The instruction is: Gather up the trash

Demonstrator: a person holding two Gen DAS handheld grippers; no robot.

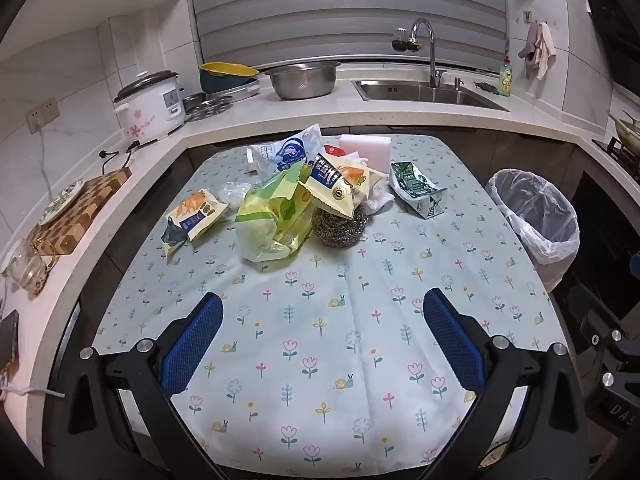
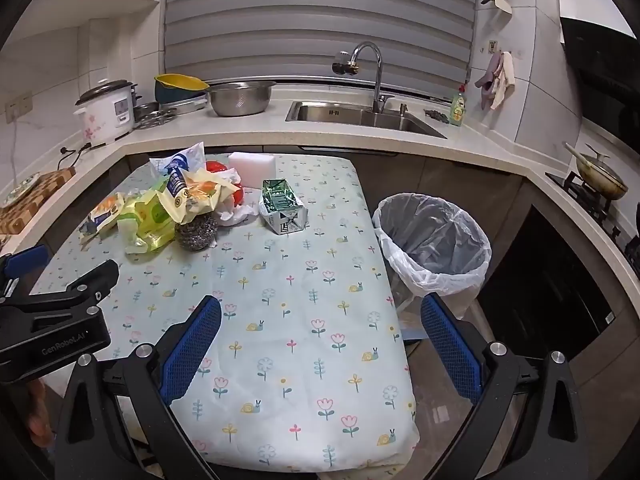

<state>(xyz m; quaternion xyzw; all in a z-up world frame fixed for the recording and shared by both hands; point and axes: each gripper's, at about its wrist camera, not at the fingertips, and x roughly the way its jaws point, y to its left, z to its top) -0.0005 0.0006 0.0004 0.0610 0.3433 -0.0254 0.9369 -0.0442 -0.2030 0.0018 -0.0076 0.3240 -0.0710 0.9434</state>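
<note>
A heap of trash lies at the far end of the floral-cloth table (image 1: 320, 340): a green-yellow plastic bag (image 1: 272, 216), yellow snack wrappers (image 1: 332, 184), a second yellow wrapper (image 1: 196, 216) to the left, a blue-white bag (image 1: 292, 150), a crumpled green carton (image 1: 418, 190) and a steel wool scrubber (image 1: 340, 226). The same heap (image 2: 168, 208) and green carton (image 2: 282, 206) show in the right wrist view. A lined bin (image 2: 434, 240) stands right of the table. My left gripper (image 1: 322, 320) and right gripper (image 2: 320, 320) hover open over the near cloth, with nothing between the fingers.
A white sponge block (image 1: 366, 152) sits behind the heap. The counter wraps around with a rice cooker (image 1: 150, 106), steel bowl (image 1: 302, 78), sink (image 1: 424, 92), chopping board (image 1: 80, 208) and a stove with a pan (image 2: 600, 180). The left gripper's body (image 2: 52, 320) shows at the left.
</note>
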